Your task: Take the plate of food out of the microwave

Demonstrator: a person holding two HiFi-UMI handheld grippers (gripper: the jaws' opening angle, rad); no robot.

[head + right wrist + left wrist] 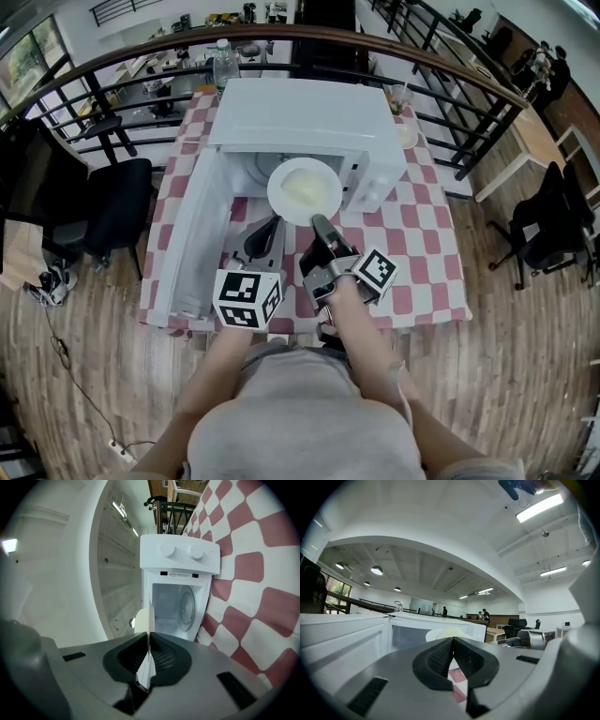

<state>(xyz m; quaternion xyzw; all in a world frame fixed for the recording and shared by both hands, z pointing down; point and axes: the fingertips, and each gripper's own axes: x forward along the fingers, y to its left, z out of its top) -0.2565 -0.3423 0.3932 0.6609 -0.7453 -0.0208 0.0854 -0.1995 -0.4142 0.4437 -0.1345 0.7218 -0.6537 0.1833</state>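
Head view: right tongs [321, 223] pinch the thin rim of the round white plate [305, 190]; left tongs [273, 225] closed, empty.

Nothing legible so far. A thin printed strip [180, 574] runs under the knobs of the microwave [180, 559], around twelve o'clock in the right gripper view, too small to read. The marker cube [247, 298] at six o'clock in the head view shows only black-and-white squares.

Light grey shirt [309, 417], grey left gripper [268, 229] with black ribbed pads [439, 660], matching right gripper [321, 225], each bearing a black-and-white marker cube [247, 298].
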